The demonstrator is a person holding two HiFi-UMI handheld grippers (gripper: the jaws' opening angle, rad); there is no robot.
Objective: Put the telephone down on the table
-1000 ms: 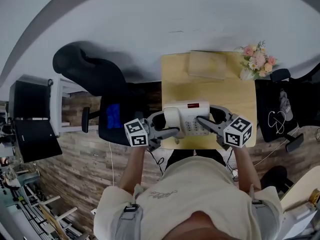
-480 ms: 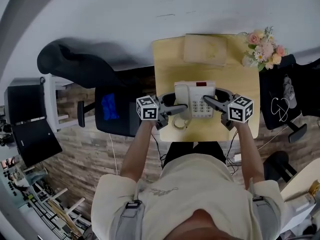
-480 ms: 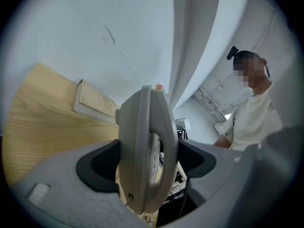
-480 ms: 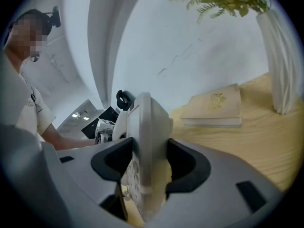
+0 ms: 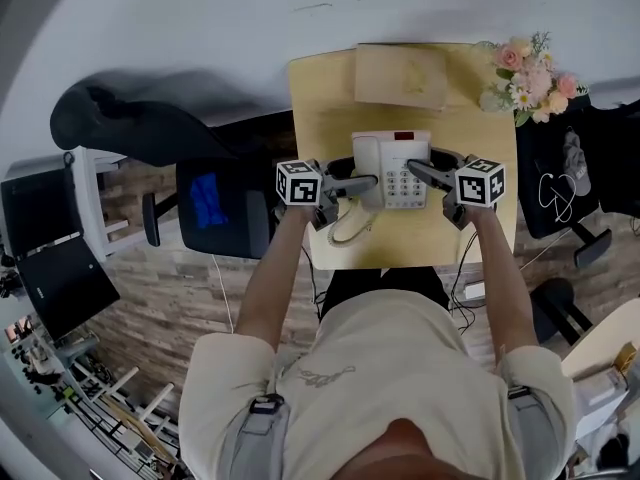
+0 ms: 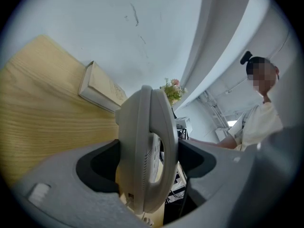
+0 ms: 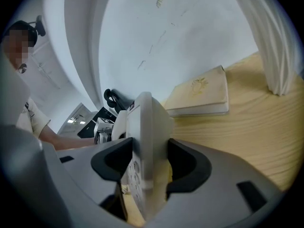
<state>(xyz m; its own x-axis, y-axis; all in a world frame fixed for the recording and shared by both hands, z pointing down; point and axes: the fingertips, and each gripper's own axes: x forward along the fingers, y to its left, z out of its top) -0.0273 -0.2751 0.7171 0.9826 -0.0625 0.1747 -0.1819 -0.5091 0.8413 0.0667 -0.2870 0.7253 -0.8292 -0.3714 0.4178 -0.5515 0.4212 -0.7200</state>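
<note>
A white telephone (image 5: 392,166) with a red display strip and a keypad is held over the middle of the light wooden table (image 5: 325,108). My left gripper (image 5: 362,182) is shut on its handset side, and its coiled cord (image 5: 350,226) hangs below. My right gripper (image 5: 416,169) is shut on the opposite edge. In the left gripper view the handset (image 6: 148,146) fills the gap between the jaws of the left gripper (image 6: 147,161). The phone's keypad edge (image 7: 142,141) sits clamped in the right gripper (image 7: 145,164). Whether the phone touches the table is hidden.
A tan book (image 5: 402,75) lies at the table's far edge by the wall. A bunch of flowers (image 5: 527,71) stands at the far right corner. A black office chair (image 5: 215,208) is left of the table, and a dark bag (image 5: 560,193) is to its right.
Both grippers have carried the telephone away from the body, from the table's near edge to over its middle. Their grip on it has not changed.
</note>
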